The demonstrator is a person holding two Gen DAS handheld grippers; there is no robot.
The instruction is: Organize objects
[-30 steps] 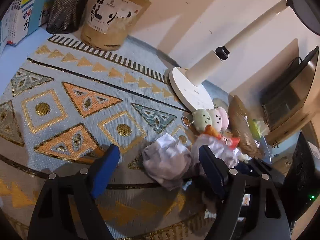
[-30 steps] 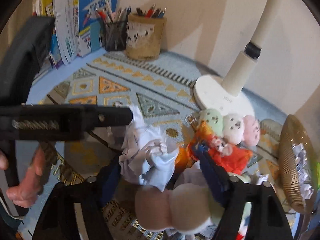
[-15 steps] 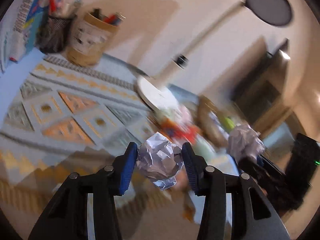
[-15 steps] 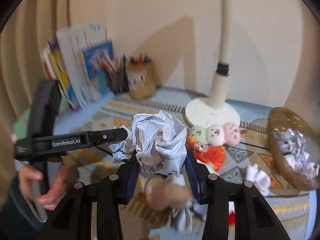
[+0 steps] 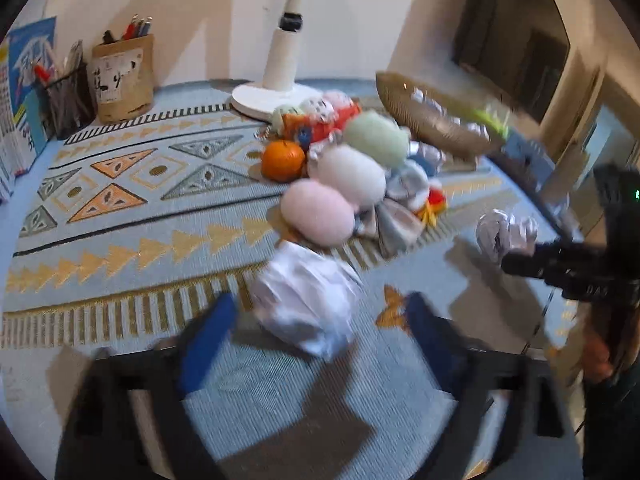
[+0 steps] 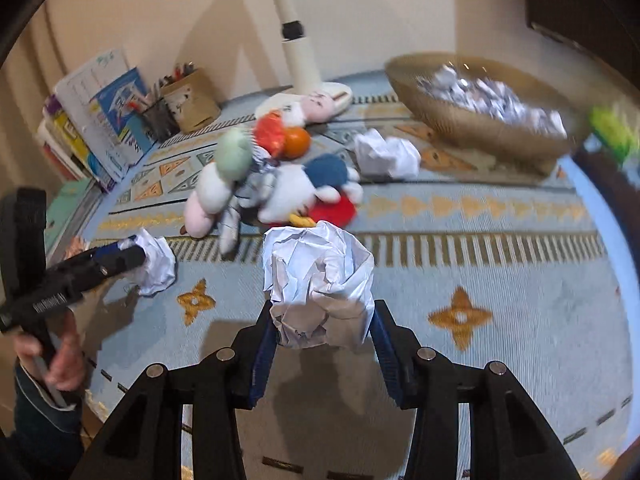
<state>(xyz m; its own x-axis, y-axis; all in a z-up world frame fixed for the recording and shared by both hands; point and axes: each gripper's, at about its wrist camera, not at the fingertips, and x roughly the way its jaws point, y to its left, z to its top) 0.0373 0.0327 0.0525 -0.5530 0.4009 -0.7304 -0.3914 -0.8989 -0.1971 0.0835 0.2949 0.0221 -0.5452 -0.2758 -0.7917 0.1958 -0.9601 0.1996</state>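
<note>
Low in the frame, the right gripper [image 6: 322, 336] pinches a paper ball [image 6: 318, 276]. Left gripper [image 5: 316, 340] is spread, its paper wad [image 5: 306, 300] loose. A careless swing toward the basket [image 6: 472, 124] could drop either.

Warm dim indoor light, hard dark shadows on the wall, heavy motion blur, fisheye-bent edges, black corners

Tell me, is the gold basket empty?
No. The gold basket already holds many crumpled paper balls.
</note>
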